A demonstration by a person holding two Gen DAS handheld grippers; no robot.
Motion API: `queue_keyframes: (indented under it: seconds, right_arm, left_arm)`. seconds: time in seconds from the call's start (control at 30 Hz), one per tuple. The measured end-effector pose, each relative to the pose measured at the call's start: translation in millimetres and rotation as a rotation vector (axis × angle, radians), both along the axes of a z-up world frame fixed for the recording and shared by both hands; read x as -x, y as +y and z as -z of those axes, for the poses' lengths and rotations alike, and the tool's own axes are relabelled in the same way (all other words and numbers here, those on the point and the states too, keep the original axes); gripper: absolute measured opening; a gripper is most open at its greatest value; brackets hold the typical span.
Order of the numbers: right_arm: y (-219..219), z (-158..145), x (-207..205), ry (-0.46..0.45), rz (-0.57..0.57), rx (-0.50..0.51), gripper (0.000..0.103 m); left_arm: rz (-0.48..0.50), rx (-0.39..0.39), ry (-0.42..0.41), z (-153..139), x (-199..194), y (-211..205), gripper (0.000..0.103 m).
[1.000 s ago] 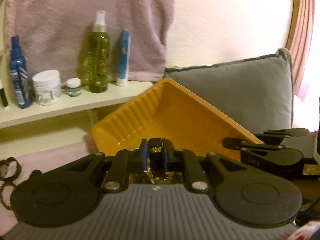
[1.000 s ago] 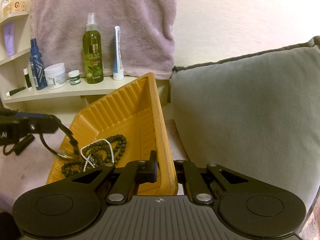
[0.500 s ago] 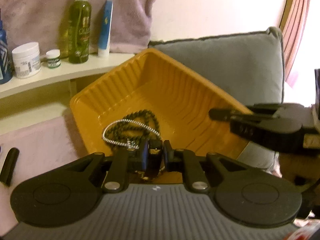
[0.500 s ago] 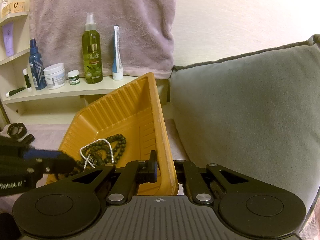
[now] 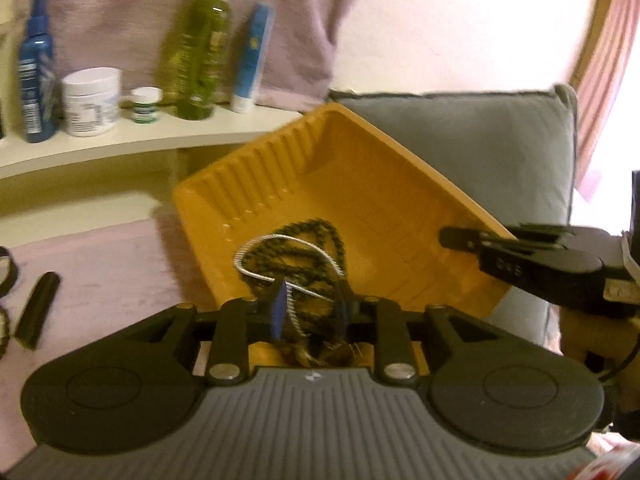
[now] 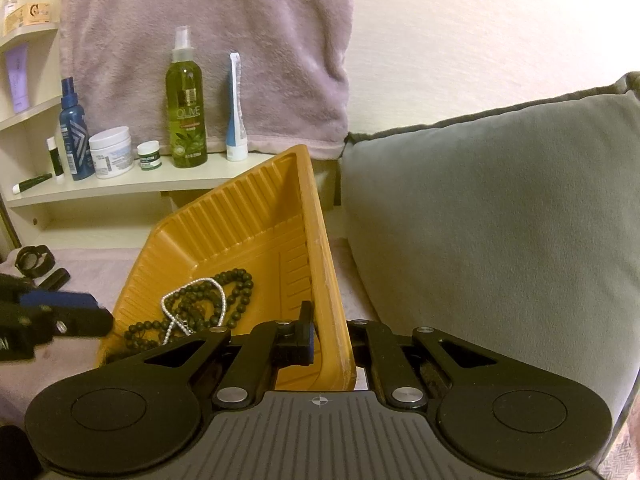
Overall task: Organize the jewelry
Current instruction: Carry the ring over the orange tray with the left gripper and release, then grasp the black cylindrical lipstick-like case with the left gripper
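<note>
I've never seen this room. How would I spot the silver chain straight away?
Find the big grey cushion; leaning against its left side is an orange ribbed tray, gripped at its near rim by the right gripper. In the tray's bottom lies a dark beaded necklace. The silver chain lies looped over it, the only bright, shiny thing there.

Both wrist cameras close, angled down, sharing the tray (image 5: 360,152) (image 6: 240,216)

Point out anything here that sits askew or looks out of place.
The orange tray is tipped up, not flat: the right gripper clamps its rim. The silver chain lies tangled over the dark bead necklace at its low end.
</note>
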State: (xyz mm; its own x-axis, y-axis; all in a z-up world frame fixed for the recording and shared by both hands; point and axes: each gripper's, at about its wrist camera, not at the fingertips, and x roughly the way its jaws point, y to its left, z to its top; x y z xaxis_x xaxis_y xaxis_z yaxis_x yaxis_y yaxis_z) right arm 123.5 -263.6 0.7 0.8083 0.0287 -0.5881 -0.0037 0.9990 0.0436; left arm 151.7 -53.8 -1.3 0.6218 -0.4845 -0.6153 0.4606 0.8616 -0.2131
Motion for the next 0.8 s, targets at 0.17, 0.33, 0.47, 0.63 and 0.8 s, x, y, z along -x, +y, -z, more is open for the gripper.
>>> queue_keyframes:
  seconds: [0.17, 0.33, 0.47, 0.63, 0.8]
  right_arm:
    - [0.2, -0.1, -0.3, 0.000, 0.000, 0.000, 0.007]
    - [0.1, 0.0, 0.0, 0.000, 0.000, 0.000, 0.006]
    - [0.6, -0.1, -0.2, 0.000, 0.001, 0.000, 0.006]
    - [0.5, 0.4, 0.1, 0.000, 0.000, 0.001, 0.006]
    - [-0.3, 1.5, -0.2, 0.000, -0.001, 0.003, 0.006]
  left_arm:
    - [-0.098, 0.001, -0.013, -2.0, -2.2, 27.3, 0.023]
    - [-0.200, -0.046, -0.032, 2.8, -2.4, 54.3, 0.023]
    - [-0.292, -0.129, -0.054, 11.5, 0.1, 74.6, 0.025]
    - [-0.396, -0.174, -0.049, 23.1, 3.6, 104.4, 0.025]
    - [-0.457, -0.229, -0.063, 31.8, 1.7, 127.2, 0.026]
